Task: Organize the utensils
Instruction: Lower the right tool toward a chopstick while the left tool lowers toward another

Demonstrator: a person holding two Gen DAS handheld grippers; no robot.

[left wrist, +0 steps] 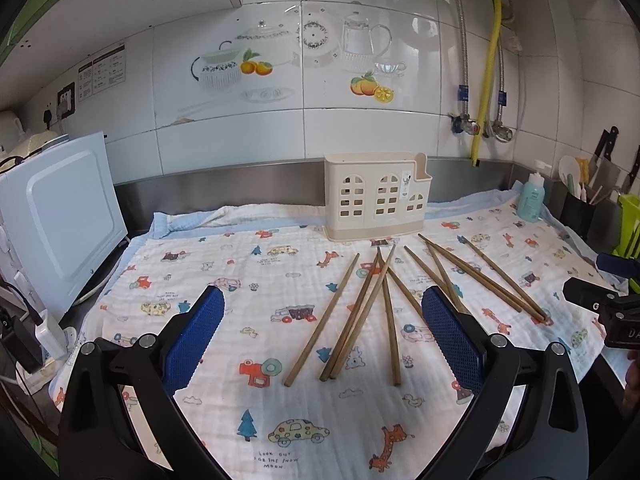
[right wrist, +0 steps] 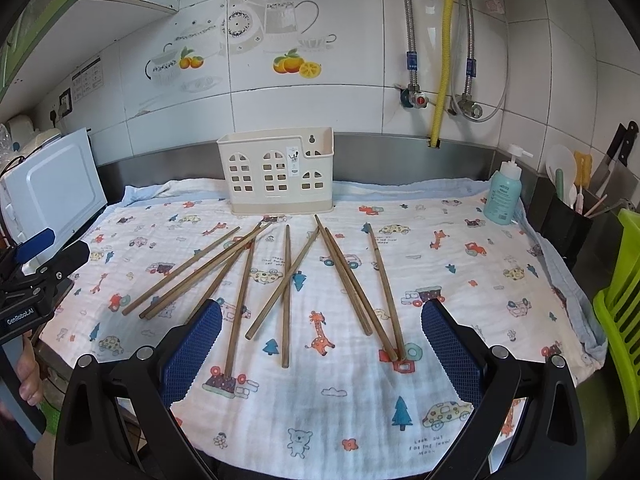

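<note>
Several brown wooden chopsticks [left wrist: 386, 300] lie scattered and partly crossed on a white cloth [left wrist: 240, 264] printed with cartoon cars and giraffes. Behind them a cream plastic utensil holder [left wrist: 376, 196] with window-shaped holes stands upright against the steel backsplash. My left gripper [left wrist: 323, 300] hovers open above the near ends of the left chopsticks, with nothing between its blue pads. In the right wrist view the same chopsticks [right wrist: 286, 292] fan out in front of the holder [right wrist: 276, 172]. My right gripper [right wrist: 322, 312] is open over them and holds nothing.
A white appliance [left wrist: 60, 220] stands at the left. A teal pump bottle [right wrist: 503, 192], a black pot of utensils and knives [right wrist: 568, 224] and a green rack [right wrist: 620, 300] line the right side. A hand [right wrist: 28, 376] holds the left tool.
</note>
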